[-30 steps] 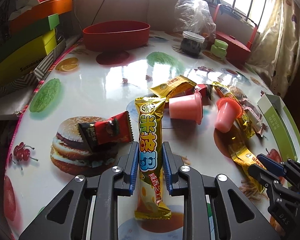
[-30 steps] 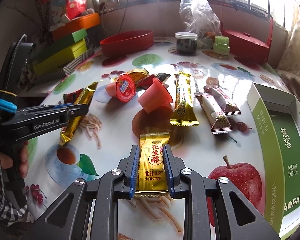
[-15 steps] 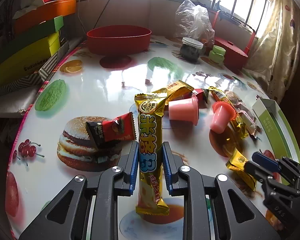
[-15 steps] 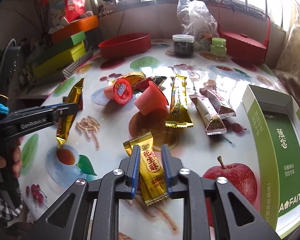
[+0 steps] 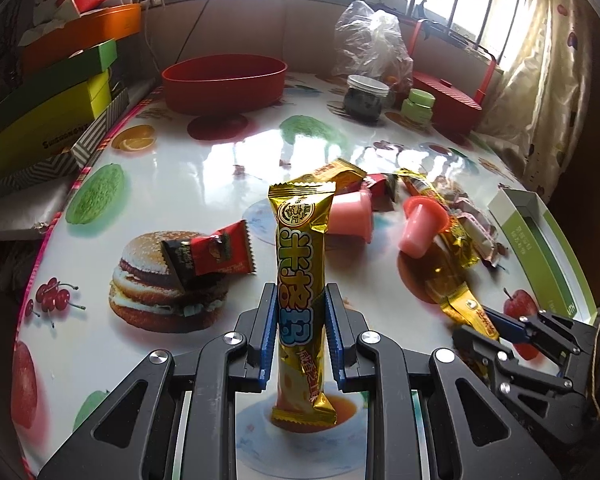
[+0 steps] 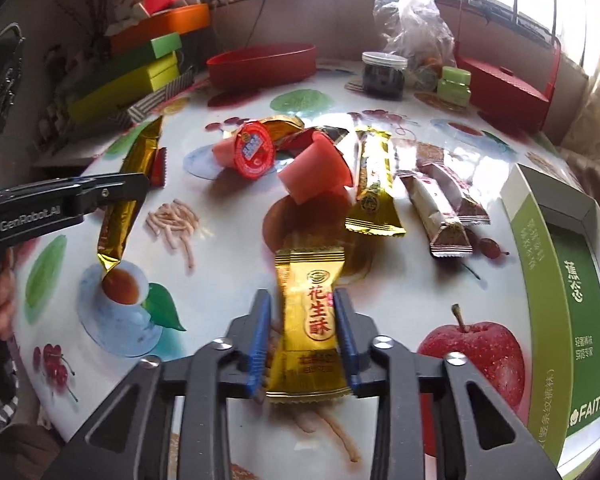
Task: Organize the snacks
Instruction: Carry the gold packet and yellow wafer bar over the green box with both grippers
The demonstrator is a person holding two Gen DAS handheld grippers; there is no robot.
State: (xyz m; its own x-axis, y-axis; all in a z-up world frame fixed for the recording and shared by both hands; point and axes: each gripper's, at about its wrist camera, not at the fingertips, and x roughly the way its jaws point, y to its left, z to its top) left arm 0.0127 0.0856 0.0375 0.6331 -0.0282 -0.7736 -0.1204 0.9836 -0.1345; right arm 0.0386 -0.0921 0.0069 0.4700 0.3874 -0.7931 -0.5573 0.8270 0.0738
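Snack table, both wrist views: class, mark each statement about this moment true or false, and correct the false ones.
1. The left tool grips a long gold snack bar. True.
2. The red oval bowl is full of snacks. False: no snacks show in it; they lie on the table.
3. The right tool has a gold peanut-candy packet between its fingers. True; its jaws are closing.
4. Both pink jelly cups stand upright. False: they lie tipped over.
5. The green box is lidded. False: it is open.
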